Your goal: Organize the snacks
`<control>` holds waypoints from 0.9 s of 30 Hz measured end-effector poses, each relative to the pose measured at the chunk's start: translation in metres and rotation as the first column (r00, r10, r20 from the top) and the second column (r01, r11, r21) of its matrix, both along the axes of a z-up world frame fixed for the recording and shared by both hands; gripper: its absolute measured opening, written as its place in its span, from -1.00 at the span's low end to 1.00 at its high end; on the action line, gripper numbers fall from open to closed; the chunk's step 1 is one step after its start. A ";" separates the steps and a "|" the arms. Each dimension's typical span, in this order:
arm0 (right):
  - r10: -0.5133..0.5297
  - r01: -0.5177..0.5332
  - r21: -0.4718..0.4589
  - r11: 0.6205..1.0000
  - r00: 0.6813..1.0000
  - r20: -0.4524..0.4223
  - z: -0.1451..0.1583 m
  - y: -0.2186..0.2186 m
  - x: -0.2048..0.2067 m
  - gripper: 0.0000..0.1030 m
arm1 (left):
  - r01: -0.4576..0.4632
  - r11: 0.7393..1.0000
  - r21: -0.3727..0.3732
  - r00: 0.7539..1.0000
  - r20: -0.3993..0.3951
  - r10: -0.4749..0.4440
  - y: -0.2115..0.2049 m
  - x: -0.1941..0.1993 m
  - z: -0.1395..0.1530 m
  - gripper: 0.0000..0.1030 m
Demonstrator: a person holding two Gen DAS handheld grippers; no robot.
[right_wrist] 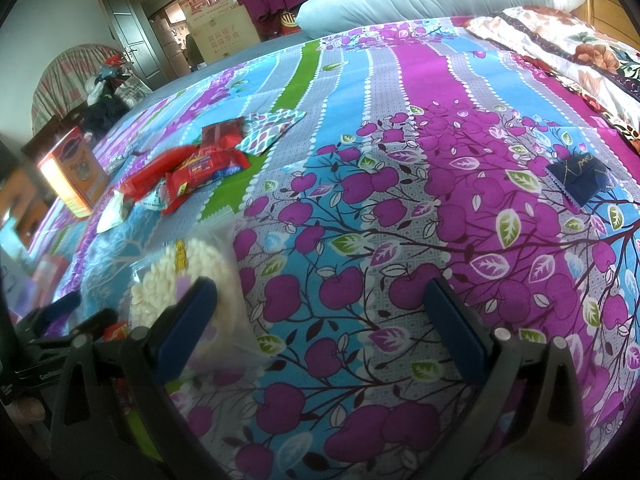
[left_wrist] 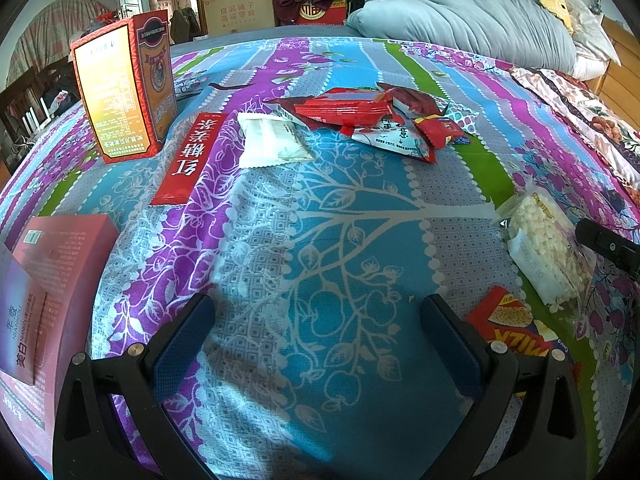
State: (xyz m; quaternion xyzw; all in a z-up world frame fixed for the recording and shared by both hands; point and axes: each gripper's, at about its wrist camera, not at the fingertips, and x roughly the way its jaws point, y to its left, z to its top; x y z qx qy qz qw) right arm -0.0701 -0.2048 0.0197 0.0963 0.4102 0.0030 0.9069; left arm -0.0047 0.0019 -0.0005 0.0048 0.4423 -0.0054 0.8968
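Left gripper (left_wrist: 318, 334) and right gripper (right_wrist: 320, 318): jaws spread, empty, above the bedspread (left_wrist: 360, 220). Snack pile (left_wrist: 376, 120) lies far centre; red sachet (left_wrist: 190, 158) reads "红糖姜茶"; near-right packet (left_wrist: 510, 330) reads "MILK".

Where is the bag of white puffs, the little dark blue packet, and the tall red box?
bag of white puffs (left_wrist: 544, 248), left wrist view, on the puffs inside.
little dark blue packet (right_wrist: 580, 176), right wrist view, its middle.
tall red box (left_wrist: 116, 92), left wrist view, yellow face.
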 end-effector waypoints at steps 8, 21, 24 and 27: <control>0.000 0.000 0.000 1.000 1.000 0.000 0.000 0.000 0.000 1.00 | 0.000 1.000 0.002 1.000 0.000 0.000 -0.002 -0.001 0.001 1.00; 0.000 0.000 0.000 1.000 1.000 0.000 0.000 0.000 0.000 1.00 | 0.000 1.000 0.001 1.000 0.000 0.000 -0.001 -0.001 0.001 1.00; 0.000 0.000 0.000 1.000 1.000 0.000 0.000 0.000 0.000 1.00 | 0.000 1.000 0.000 1.000 0.000 0.000 -0.001 -0.001 0.001 1.00; 0.000 0.000 0.000 1.000 1.000 0.000 0.000 0.000 0.000 1.00 | 0.000 1.000 0.000 1.000 0.000 0.000 -0.001 -0.001 0.001 1.00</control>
